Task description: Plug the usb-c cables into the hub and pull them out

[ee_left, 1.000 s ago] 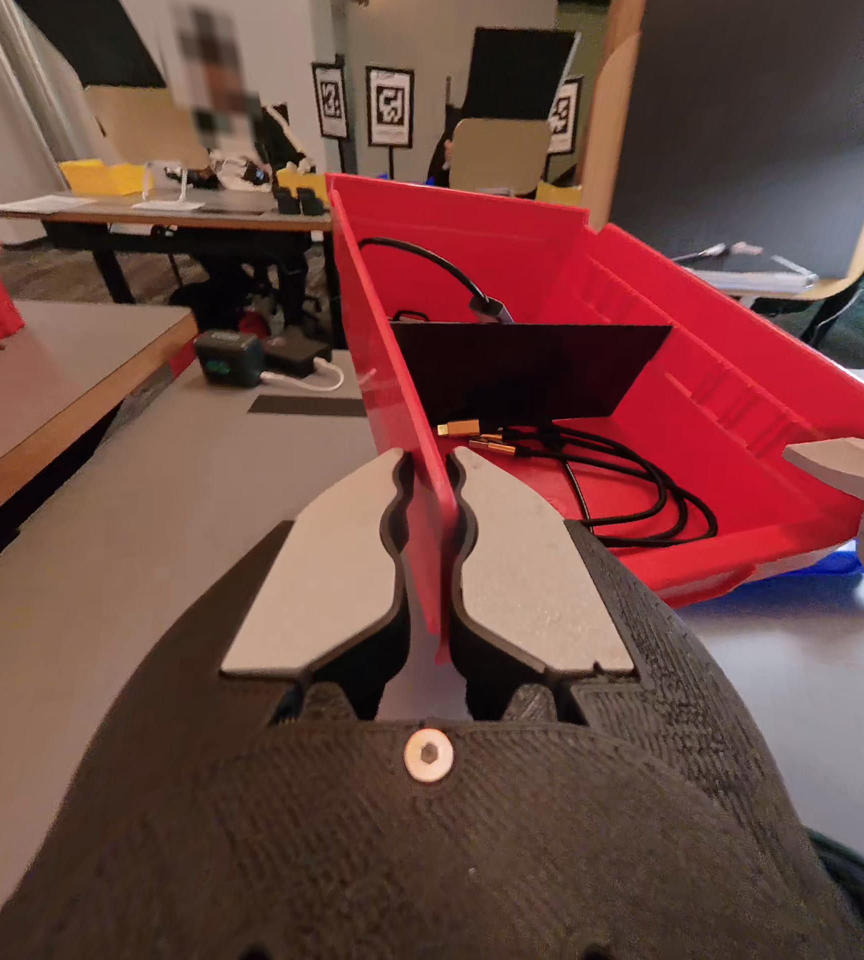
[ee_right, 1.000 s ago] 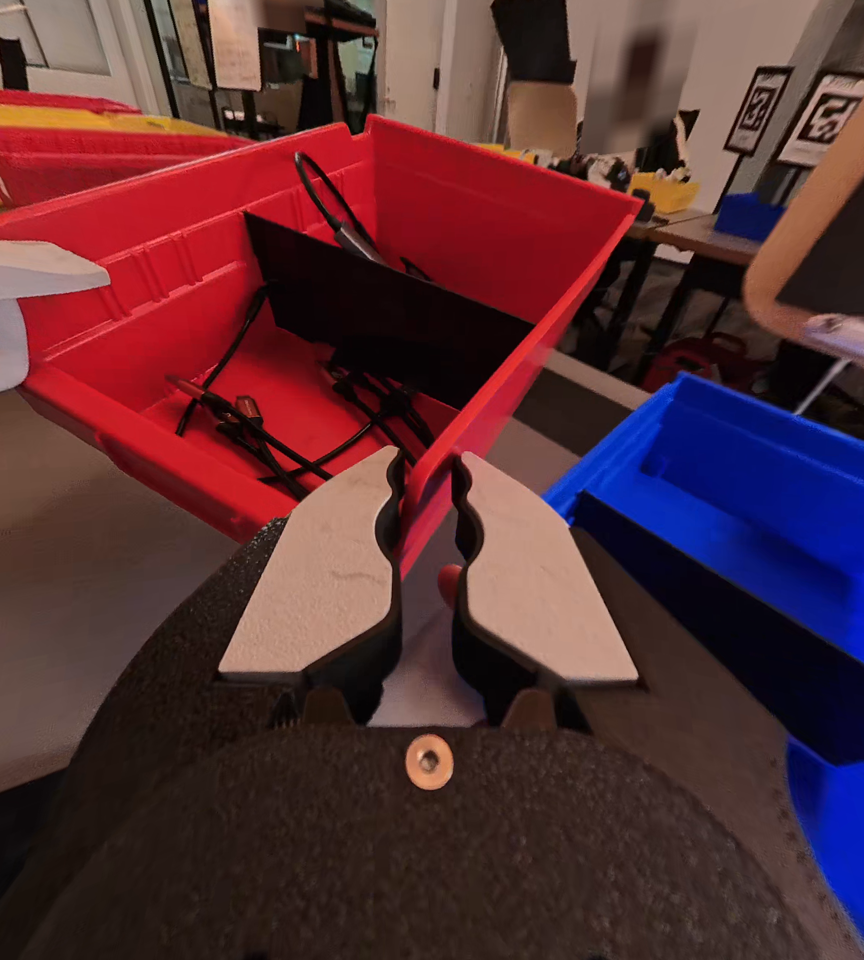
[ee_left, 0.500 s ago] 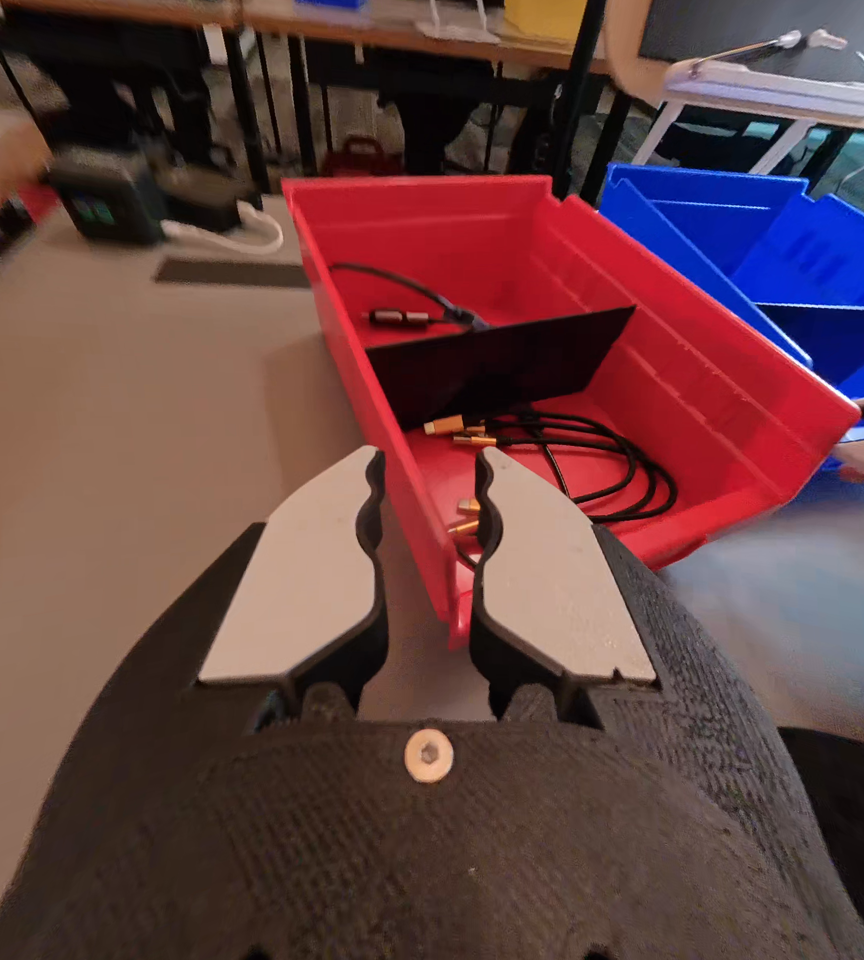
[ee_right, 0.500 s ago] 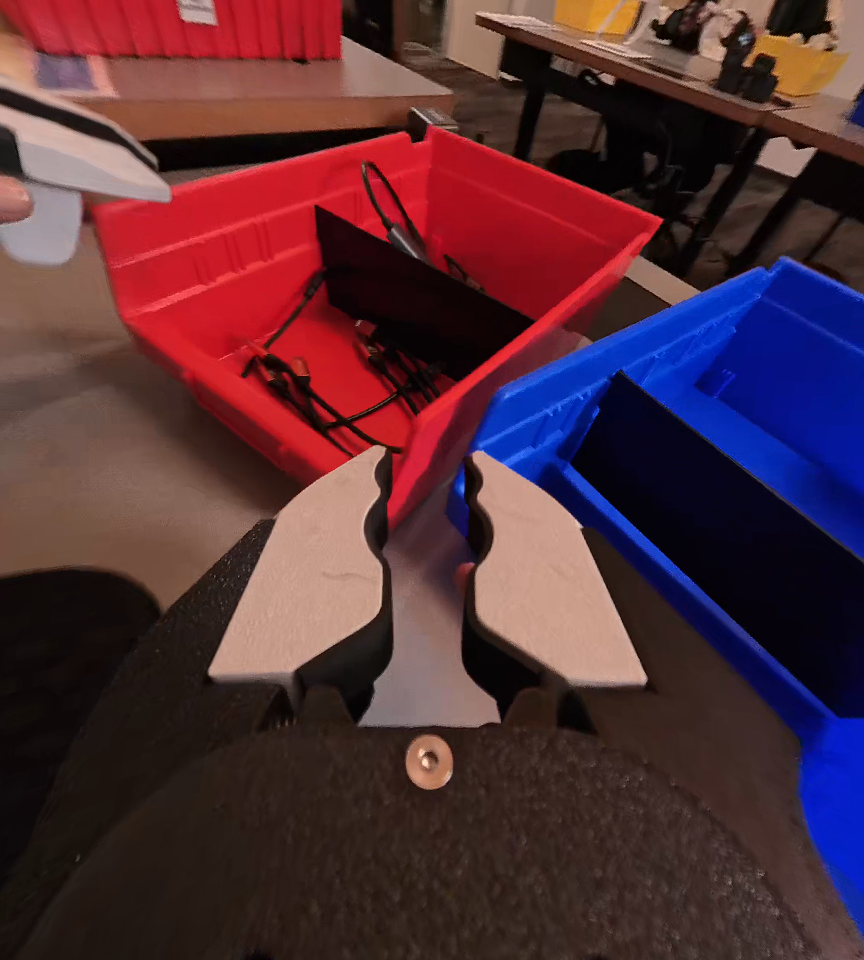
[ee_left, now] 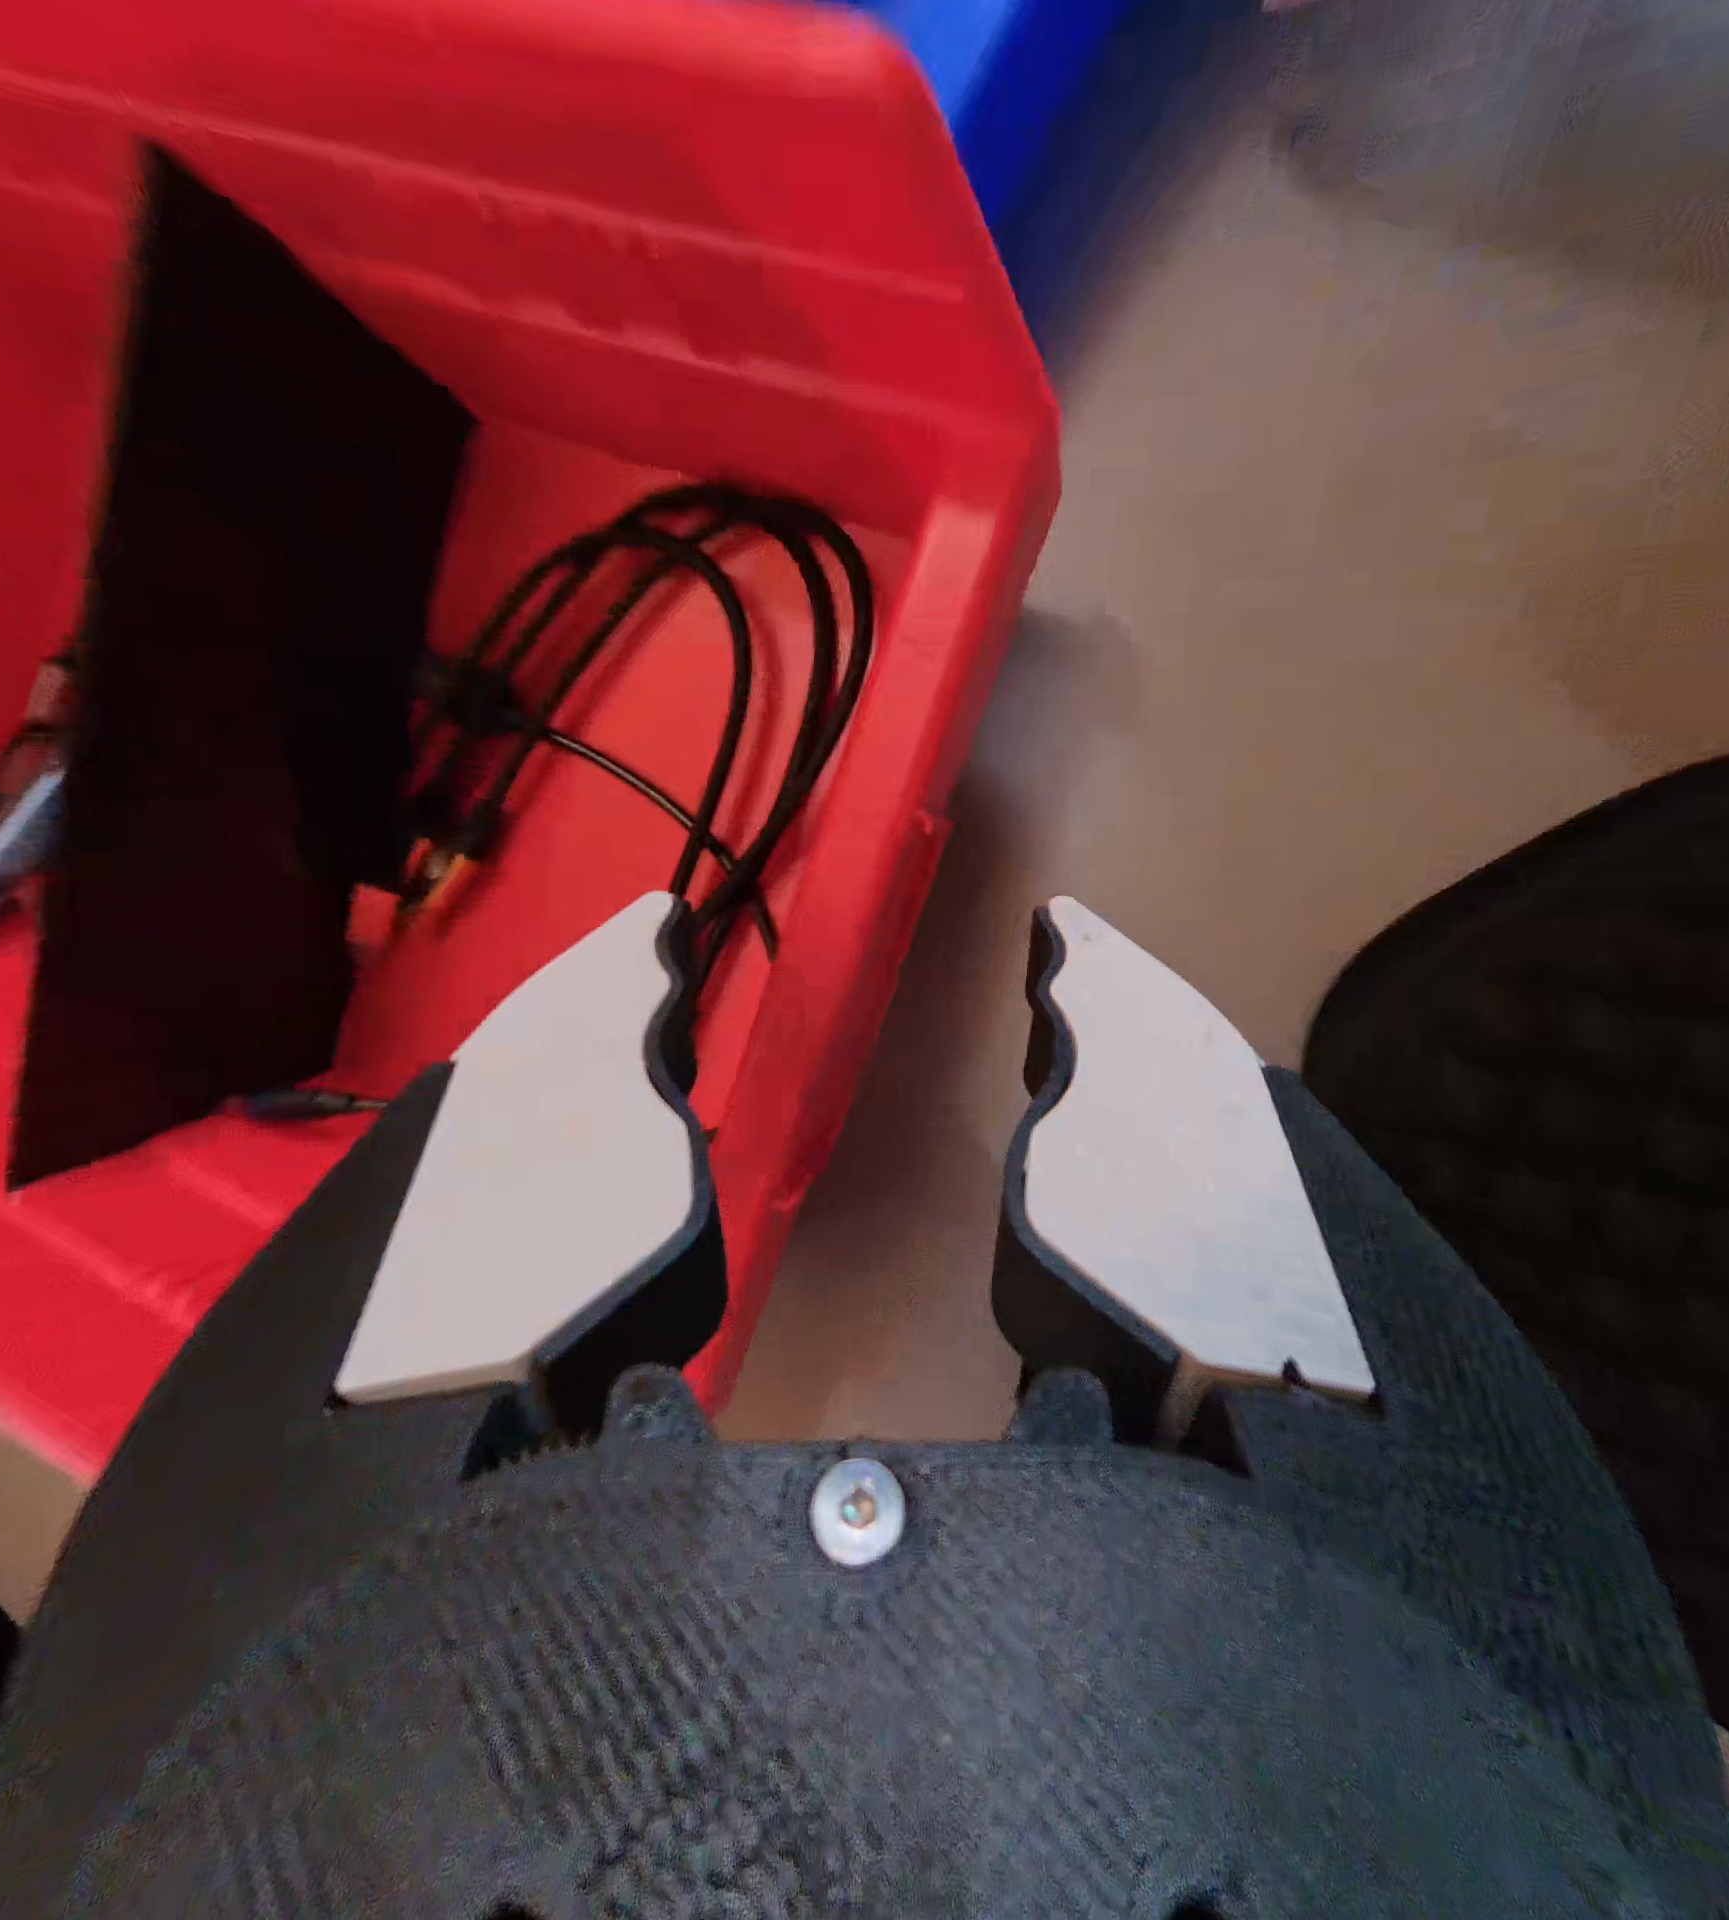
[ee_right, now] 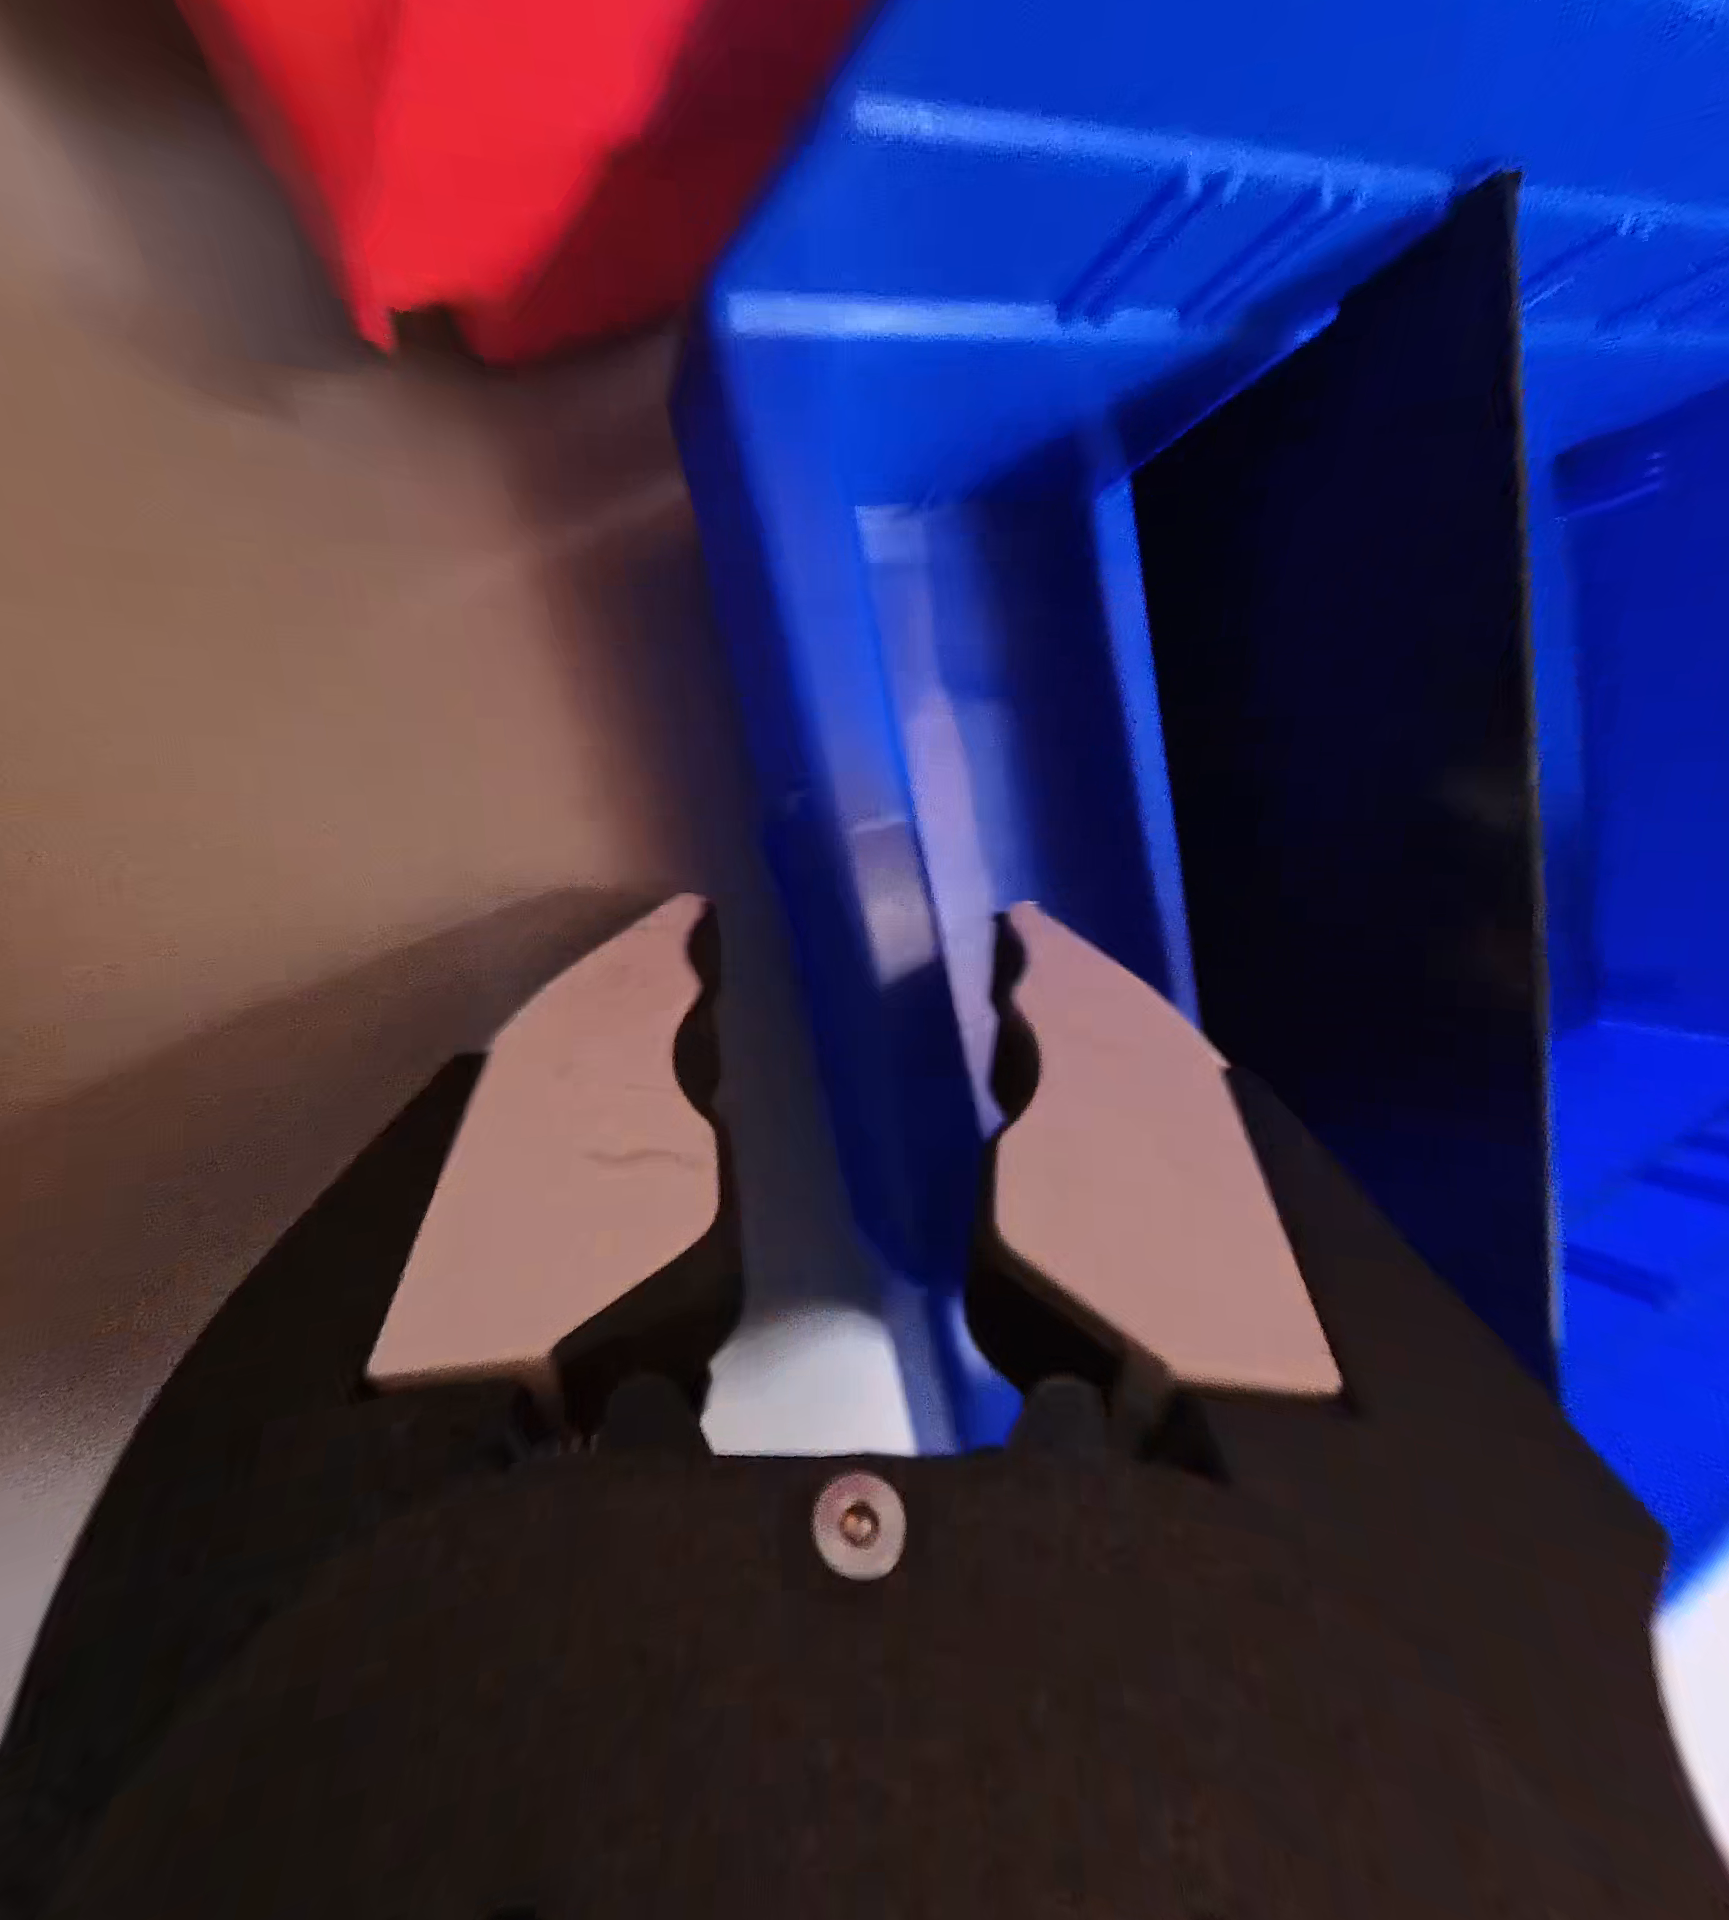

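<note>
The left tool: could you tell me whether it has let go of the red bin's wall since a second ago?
Yes. The left tool has opened and shifted right; the red bin wall now sits by its left finger, ungripped.

1. Two storage bins: one red bin (ee_left: 548, 312) and one blue bin (ee_right: 1099, 416), side by side on a beige surface.
2. Two black divider panels: one divider (ee_left: 216, 675) upright in the red bin, one blue-bin divider (ee_right: 1359, 675) in the other.
3. One bundle of black cables (ee_left: 735, 644) looped in the red bin; the blur hides the exact count, though at least four strands arc together.
4. Two grippers, each with two grey fingers spread apart: the left gripper (ee_left: 855, 914) and the right gripper (ee_right: 855, 914).
</note>
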### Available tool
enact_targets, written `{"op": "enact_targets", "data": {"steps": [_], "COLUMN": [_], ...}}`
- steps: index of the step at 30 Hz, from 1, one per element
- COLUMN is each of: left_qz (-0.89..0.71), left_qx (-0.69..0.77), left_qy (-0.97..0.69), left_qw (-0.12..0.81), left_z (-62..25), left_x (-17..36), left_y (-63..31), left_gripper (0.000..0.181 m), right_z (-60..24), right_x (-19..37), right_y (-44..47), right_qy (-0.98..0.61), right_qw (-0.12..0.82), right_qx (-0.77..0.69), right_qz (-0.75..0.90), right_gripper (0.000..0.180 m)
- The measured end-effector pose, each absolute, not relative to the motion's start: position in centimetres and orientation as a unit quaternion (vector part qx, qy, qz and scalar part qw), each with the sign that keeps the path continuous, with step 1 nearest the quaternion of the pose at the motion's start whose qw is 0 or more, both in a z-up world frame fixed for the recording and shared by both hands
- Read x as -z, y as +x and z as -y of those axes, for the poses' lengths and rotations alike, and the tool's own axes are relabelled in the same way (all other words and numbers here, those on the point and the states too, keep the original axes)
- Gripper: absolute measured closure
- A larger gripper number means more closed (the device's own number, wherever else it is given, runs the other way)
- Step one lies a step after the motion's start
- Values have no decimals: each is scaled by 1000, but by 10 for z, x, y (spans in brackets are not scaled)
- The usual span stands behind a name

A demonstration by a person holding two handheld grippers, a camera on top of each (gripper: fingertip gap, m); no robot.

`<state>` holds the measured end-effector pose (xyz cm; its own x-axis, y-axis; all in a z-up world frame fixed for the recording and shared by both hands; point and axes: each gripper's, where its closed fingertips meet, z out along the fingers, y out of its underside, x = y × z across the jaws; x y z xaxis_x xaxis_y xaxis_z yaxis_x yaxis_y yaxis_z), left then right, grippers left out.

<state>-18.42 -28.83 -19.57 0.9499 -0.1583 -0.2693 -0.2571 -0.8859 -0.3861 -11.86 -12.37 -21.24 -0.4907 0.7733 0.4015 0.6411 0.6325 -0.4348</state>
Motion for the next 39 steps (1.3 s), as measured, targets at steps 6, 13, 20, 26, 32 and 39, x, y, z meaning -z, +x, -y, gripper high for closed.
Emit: {"op": "enact_targets", "data": {"steps": [6, 13, 20, 26, 32, 39], "left_qz": [-143, -140, -140, -138, -140, -98], "left_qx": [-112, -121, -125, -114, -122, -128], "left_qy": [-968, -960, -958, -960, -957, -952], "left_qw": [172, 212, 217, 217, 221, 260], "left_z": [275, 258, 252, 242, 226, 212], "left_x": [225, 226, 226, 227, 227, 215], "left_y": [-190, -188, -190, -203, -227, -253], "left_gripper": [145, 150, 150, 151, 151, 144], "right_z": [114, 60, -19, -69, -112, -109], "right_x": [215, 218, 218, 218, 213, 182], "right_y": [-90, -13, 42, 51, 48, 46], "right_qy": [-413, -469, -540, -554, -562, -578], "right_qw": [289, 304, 314, 315, 348, 426], "right_qx": [-90, -64, -19, 3, 48, 11], "right_qz": [859, 827, 780, 770, 749, 696], "right_gripper": [145, 149, 149, 149, 141, 141]}}
